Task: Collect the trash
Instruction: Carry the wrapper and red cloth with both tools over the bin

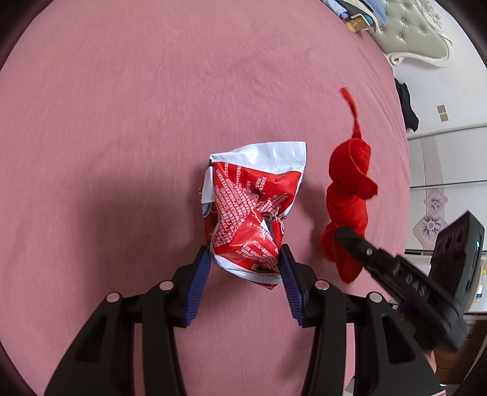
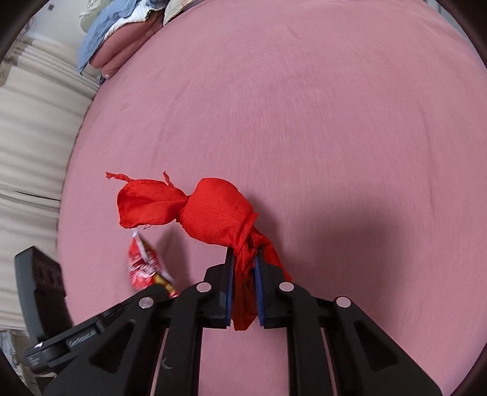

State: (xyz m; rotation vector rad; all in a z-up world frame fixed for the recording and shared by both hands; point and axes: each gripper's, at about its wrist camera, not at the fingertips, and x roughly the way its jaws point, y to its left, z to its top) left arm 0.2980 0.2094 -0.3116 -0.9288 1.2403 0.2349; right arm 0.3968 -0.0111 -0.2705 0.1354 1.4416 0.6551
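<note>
A crumpled red-and-white snack wrapper [image 1: 252, 195] lies on the pink bed sheet [image 1: 121, 121]. My left gripper [image 1: 245, 252] is shut on its near end, and both blue pads press on its sides. To its right lies a knotted red cloth [image 1: 350, 182]. In the right wrist view my right gripper [image 2: 243, 259] is shut on the tail of the red cloth [image 2: 213, 210], with the knot just past the fingertips. The wrapper [image 2: 143, 265] shows at the lower left of that view, partly hidden behind the other gripper's black finger.
The pink sheet [image 2: 304, 106] fills most of both views. A pile of folded clothes [image 2: 121, 30] sits at the far edge, with pale curtains [image 2: 30, 137] beside the bed. A padded green headboard [image 1: 417, 27] and a wardrobe door [image 1: 441, 182] stand to the right.
</note>
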